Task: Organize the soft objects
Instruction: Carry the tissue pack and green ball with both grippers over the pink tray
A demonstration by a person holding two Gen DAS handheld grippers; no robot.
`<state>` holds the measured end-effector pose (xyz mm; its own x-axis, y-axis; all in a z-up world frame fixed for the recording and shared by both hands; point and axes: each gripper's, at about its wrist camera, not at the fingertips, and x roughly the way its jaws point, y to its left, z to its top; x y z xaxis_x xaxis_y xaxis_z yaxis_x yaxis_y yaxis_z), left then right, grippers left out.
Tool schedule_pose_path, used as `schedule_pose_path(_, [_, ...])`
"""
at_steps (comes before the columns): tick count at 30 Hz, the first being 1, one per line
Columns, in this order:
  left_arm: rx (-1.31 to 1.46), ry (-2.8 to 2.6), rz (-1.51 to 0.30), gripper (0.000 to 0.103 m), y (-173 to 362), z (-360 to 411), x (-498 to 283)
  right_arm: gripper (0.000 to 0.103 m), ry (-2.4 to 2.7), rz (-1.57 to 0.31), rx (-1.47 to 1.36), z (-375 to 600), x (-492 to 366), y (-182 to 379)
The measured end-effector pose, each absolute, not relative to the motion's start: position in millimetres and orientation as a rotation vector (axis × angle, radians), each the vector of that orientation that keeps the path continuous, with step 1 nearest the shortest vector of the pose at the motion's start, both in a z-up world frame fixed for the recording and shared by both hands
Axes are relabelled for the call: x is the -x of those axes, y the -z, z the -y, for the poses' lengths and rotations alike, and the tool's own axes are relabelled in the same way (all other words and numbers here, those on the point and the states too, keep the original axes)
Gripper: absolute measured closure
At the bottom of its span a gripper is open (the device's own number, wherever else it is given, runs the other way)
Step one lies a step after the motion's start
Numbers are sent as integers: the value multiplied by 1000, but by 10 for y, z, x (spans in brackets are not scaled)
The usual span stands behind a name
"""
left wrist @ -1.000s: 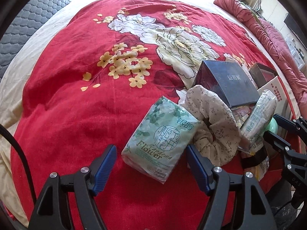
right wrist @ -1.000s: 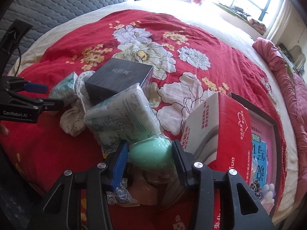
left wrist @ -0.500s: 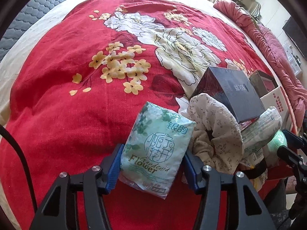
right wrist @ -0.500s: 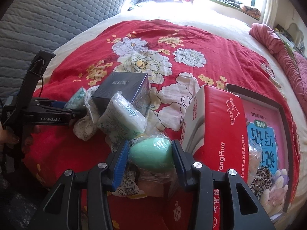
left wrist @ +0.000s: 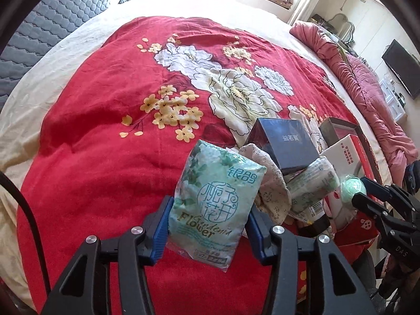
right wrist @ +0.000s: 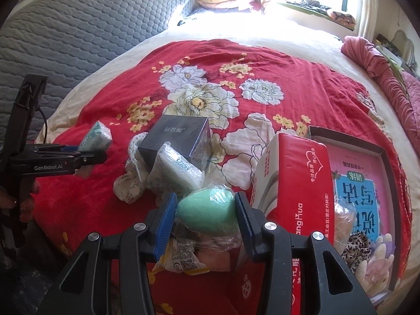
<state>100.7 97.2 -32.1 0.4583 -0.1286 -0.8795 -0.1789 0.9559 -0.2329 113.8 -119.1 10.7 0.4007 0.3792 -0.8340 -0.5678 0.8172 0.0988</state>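
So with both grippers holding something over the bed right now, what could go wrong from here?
1. The left gripper is closing on the slippery tissue pack, gripped only near its lower end; the pack could sag or slide out.
2. The right gripper squeezes a rounded green sponge in loose plastic wrap, which might squirt free.
3. A second tissue pack leans on the dark box just behind, so swinging either load could knock it over.

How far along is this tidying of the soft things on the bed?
Nothing looks sorted yet. In hand: the left gripper is closing on the green tissue pack, and the right gripper is shut on the mint-green sponge. Still piled beside the dark box: a floral cloth and another wrapped tissue pack.
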Motion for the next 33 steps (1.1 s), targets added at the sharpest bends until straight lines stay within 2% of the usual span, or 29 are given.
schedule_pose_path(16, [238,-42,-988,51,-336,-752,-803,56,-642,-903,201,1122,-1039,-469])
schedule_pose_path(33, [192,10,-942,51,-732,-304,-801,56,-636,-813,148,1310,-958,-842])
